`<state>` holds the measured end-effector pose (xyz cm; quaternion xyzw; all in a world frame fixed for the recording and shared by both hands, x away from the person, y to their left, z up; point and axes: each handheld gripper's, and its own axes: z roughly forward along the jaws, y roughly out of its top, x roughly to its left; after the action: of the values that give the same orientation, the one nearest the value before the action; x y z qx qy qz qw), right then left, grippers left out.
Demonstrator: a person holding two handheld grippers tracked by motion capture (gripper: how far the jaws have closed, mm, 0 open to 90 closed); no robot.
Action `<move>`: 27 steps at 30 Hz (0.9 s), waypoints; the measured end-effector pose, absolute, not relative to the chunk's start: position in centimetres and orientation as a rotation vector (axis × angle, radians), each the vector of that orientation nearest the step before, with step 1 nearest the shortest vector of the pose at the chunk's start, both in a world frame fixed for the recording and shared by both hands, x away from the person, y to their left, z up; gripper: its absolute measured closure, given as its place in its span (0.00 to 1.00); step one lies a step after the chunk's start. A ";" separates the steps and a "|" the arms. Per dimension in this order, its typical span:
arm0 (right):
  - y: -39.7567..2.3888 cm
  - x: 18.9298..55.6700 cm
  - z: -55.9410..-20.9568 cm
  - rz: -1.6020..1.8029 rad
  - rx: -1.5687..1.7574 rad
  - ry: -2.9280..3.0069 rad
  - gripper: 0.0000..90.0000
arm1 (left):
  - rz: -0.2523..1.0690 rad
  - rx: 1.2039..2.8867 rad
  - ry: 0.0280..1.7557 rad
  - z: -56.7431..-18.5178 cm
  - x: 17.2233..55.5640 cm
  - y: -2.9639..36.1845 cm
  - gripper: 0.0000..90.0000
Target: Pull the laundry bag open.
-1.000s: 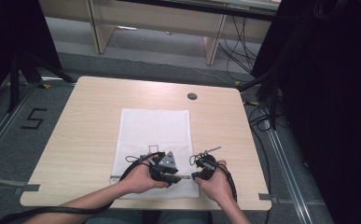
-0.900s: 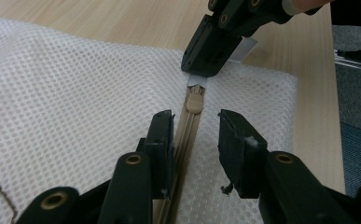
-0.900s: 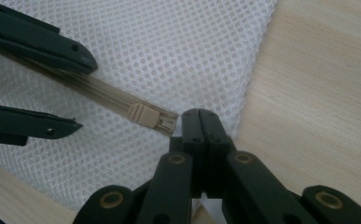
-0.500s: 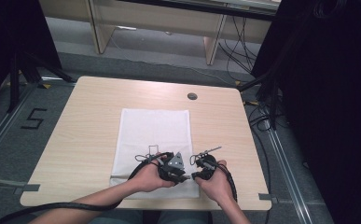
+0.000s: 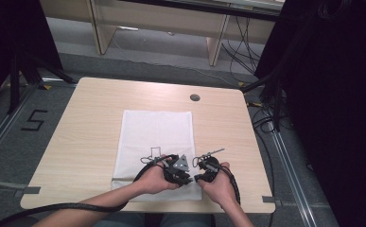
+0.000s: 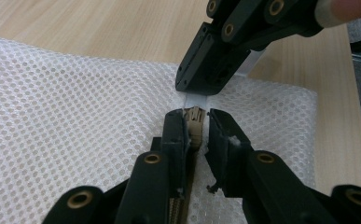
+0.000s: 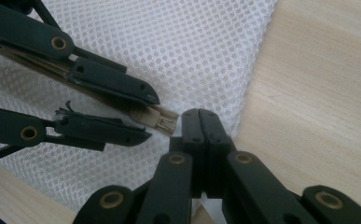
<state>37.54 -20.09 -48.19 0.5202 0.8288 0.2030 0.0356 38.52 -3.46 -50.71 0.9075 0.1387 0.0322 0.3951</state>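
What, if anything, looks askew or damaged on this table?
Nothing stands out. The white mesh bag lies flat and square on the table. The left gripper has been closing around the tan zipper pull; the right gripper is shut on the bag's edge beside it.

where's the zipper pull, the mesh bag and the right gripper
zipper pull point(image 6: 196, 122), left gripper view, on its beige body between the left gripper's jaws
mesh bag point(image 5: 157, 130), high view, on the bare white mesh of its far half
right gripper point(image 7: 200, 122), right gripper view, where its closed jaw tips meet at the bag's edge
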 end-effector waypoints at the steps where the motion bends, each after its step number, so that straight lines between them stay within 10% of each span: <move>1: -20.1 37.5 -48.2 0.624 1.596 2.547 1.00 | 0.086 2.308 0.344 -50.7 38.6 -3.5 0.85; 27: -20.1 37.6 -48.3 0.617 1.610 2.536 1.00 | 0.054 2.323 0.407 -50.2 38.8 -3.9 0.90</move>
<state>37.58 -20.08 -48.28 0.5246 0.8264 0.2010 0.0375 38.79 -3.87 -50.21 0.9103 0.1593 0.0211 0.3816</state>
